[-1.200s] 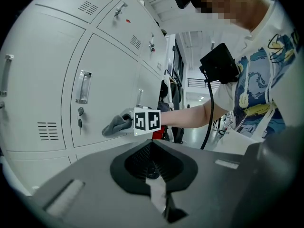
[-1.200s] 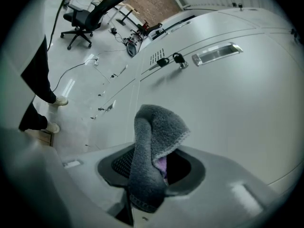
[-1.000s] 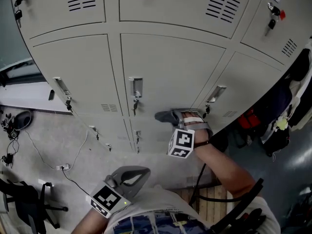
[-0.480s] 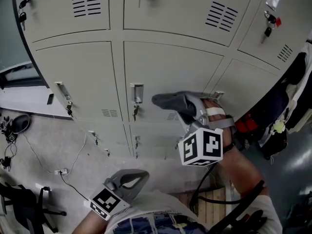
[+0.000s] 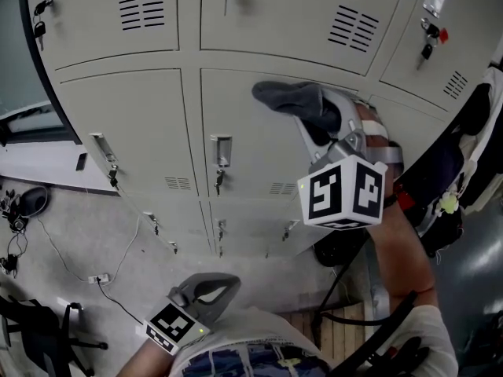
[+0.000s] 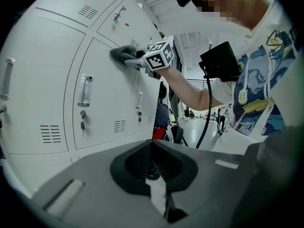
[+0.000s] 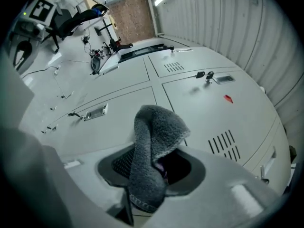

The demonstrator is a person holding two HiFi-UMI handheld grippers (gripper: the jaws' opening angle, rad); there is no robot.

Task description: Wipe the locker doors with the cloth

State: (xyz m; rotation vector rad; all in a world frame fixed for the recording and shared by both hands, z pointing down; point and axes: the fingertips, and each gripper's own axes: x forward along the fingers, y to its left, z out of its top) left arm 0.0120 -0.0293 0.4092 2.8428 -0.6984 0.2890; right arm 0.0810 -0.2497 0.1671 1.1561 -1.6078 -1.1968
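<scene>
One grey cloth (image 5: 292,99) shows at 12 o'clock in the head view. There are two tongs, the left tongs (image 5: 216,285) at 6 o'clock and the right tongs (image 5: 318,124) at 1 o'clock. Each carries one marker cube (image 5: 343,193), two in all. Of the locker doors (image 5: 118,124), three fill the top row and three the row beneath; the smaller ones lower down are too foreshortened to count. Five slatted vents (image 5: 141,9) are visible, two recessed handles (image 5: 221,149) show clearly toward 9 o'clock, and one red key tag (image 5: 444,34) sits at 2 o'clock.
</scene>
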